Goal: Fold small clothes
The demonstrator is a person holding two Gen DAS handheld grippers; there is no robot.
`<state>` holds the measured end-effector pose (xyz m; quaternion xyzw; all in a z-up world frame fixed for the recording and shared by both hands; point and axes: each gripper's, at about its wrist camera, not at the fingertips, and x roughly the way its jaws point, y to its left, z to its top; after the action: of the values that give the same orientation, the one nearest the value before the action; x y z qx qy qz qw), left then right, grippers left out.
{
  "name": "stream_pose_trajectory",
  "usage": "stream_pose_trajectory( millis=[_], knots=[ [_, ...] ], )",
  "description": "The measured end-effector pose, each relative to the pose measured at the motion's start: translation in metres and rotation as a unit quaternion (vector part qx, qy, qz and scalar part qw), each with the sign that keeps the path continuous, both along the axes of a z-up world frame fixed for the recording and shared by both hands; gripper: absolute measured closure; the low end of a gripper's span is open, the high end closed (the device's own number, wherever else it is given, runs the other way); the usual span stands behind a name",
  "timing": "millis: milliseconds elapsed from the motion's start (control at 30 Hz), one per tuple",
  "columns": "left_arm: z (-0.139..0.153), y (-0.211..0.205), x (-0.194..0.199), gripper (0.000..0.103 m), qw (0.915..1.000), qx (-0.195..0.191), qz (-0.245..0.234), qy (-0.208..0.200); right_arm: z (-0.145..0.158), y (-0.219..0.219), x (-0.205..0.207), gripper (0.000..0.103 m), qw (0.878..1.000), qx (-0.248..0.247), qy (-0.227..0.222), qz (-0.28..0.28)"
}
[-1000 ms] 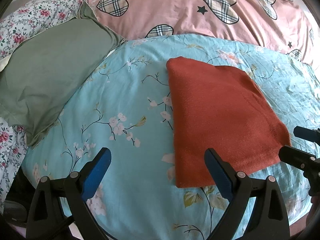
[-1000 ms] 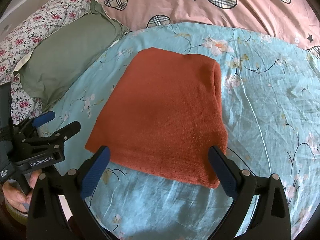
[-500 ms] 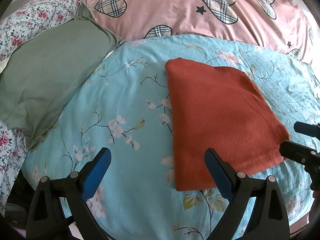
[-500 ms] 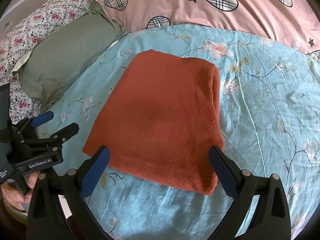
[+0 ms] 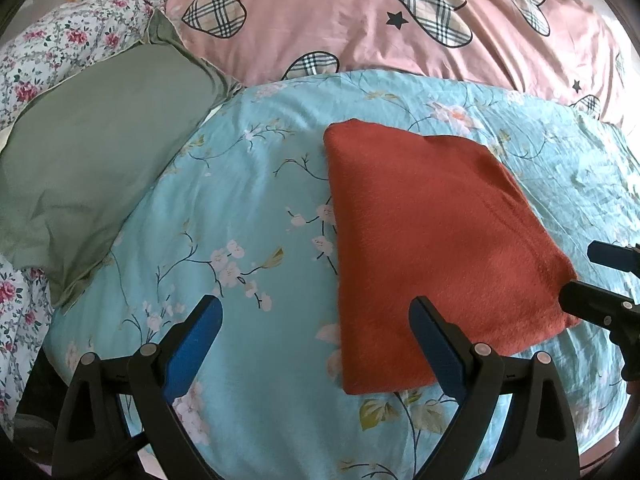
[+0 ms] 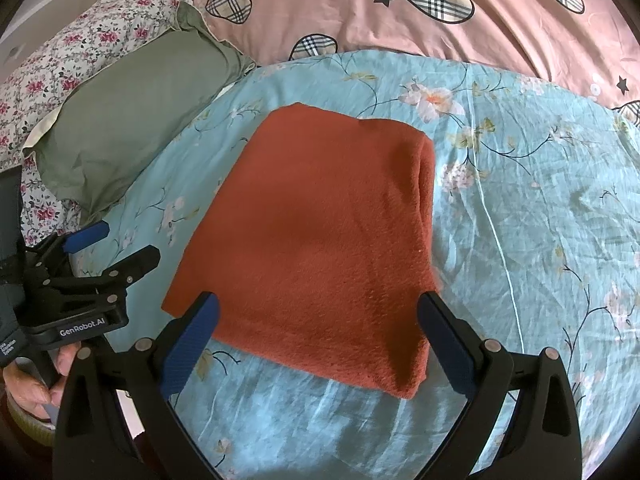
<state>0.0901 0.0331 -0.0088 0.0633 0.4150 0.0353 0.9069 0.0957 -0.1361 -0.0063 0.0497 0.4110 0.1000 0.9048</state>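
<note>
A rust-red garment (image 5: 432, 236) lies folded into a flat rectangle on the light-blue floral bedspread (image 5: 248, 216); it also shows in the right wrist view (image 6: 320, 240). My left gripper (image 5: 316, 320) is open and empty, near the garment's near-left corner, its right finger over the cloth edge. My right gripper (image 6: 320, 320) is open and empty, straddling the garment's near edge. The right gripper's tips show at the right in the left wrist view (image 5: 600, 280); the left gripper shows at the left in the right wrist view (image 6: 100, 264).
A green pillow (image 5: 100, 152) lies at the left on a rose-print sheet (image 5: 80, 40). A pink quilt with plaid hearts (image 5: 380, 20) lies behind the blue bedspread. The bed's near edge runs just under both grippers.
Both grippers have drawn back slightly toward the bed's near edge. The folded garment has not moved and both grippers stay open.
</note>
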Motion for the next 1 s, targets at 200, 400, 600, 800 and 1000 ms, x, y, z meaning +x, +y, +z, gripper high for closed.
stream_pose_trajectory(
  millis=[200,400,600,800,1000],
  knots=[
    [-0.0004,-0.0018,0.0009,0.008,1.0000,0.001,-0.001,0.001,-0.0005,-0.0029,0.0007,0.004,1.000,0.001,0.001,0.000],
    [-0.0001,-0.0036,0.0018,0.008,1.0000,0.002,-0.005,0.001,-0.0012,-0.0059,0.0018,0.004,1.000,0.000,0.002,0.000],
    [0.0015,-0.0055,0.0017,0.008,1.0000,0.003,-0.007,-0.001,-0.0008,-0.0065,0.0020,0.004,1.000,0.000,0.001,0.002],
    [0.0019,-0.0065,0.0042,0.008,0.9999,0.004,-0.011,0.000,0.0005,-0.0094,0.0052,0.004,1.000,-0.001,0.001,0.001],
    [0.0020,-0.0070,0.0051,0.008,0.9999,0.005,-0.011,0.000,0.0006,-0.0096,0.0069,0.004,1.000,-0.002,0.002,0.001]
  ],
)
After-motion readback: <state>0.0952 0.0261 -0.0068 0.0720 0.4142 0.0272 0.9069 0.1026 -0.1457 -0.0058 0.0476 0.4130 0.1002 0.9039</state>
